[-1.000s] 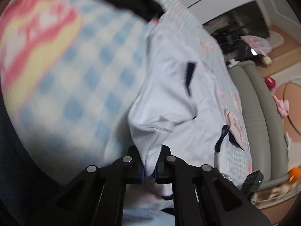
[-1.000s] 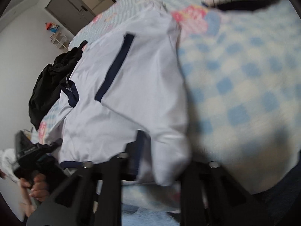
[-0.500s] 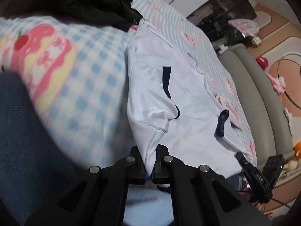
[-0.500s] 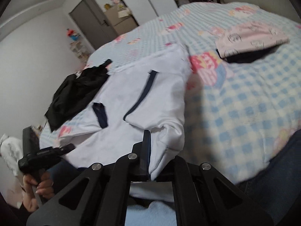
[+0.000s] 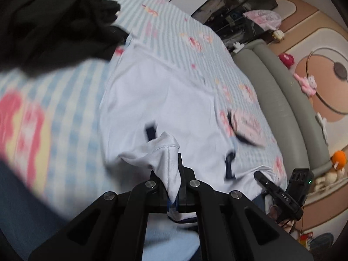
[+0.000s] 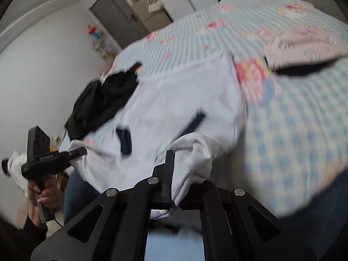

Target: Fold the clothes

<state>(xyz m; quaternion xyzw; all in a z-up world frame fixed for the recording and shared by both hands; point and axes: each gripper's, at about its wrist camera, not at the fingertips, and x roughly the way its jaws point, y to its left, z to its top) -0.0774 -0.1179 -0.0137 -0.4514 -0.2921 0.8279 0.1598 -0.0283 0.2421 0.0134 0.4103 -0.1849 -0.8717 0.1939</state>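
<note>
A bed (image 5: 178, 30) fills most of both views, spread with a blue-and-white checked cover (image 6: 300, 130) printed with pink cartoon figures. A grey padded bumper (image 5: 280, 100) runs along its far side above a tan and cream play mat (image 5: 322, 65) strewn with small toys. White walls (image 6: 43, 69) meet at a grey door (image 6: 117, 21), with what may be cardboard boxes beside it.

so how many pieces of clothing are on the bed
3: white shirt at the near edge, pinched by both tools; black garment heaped beyond its left side; pink garment to its right. More may be hidden.
</note>
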